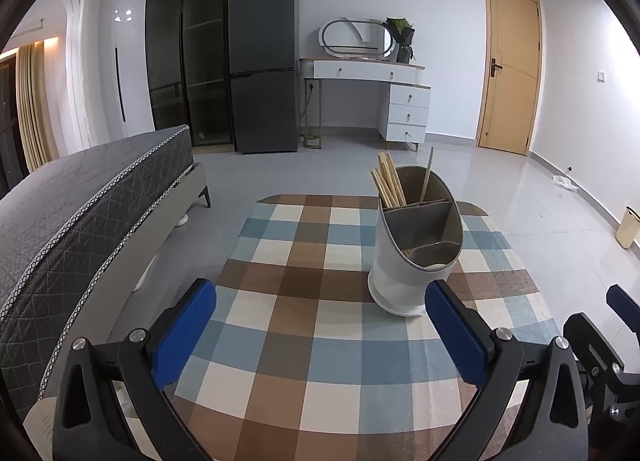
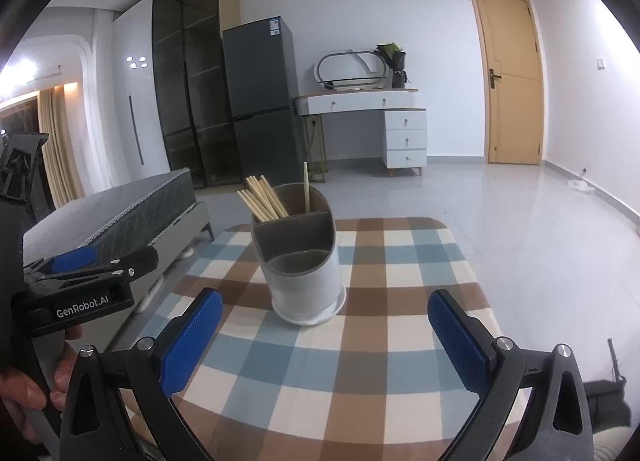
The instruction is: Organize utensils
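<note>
While both tools gape empty, left tool (image 1: 320, 337) and right tool (image 2: 326, 341) flank white-grey divided plastic utensil caddy (image 1: 414, 257) holding pale wooden chopsticks (image 1: 387, 185) on checked-cloth desk (image 1: 304, 345)

Background: dark refrigerator (image 1: 264, 65) beside a glass-front cabinet (image 1: 188, 45); white dressing table (image 1: 372, 77) with oval mirror (image 1: 356, 39); wooden door (image 1: 512, 61); grey mattress (image 1: 80, 197) at left.

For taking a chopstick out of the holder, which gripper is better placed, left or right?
Probably the right gripper: the holder stands almost between its open fingers. For the left gripper the holder sits off toward its right finger. Both are open and empty; the chopsticks lean at the holder's far left.
</note>
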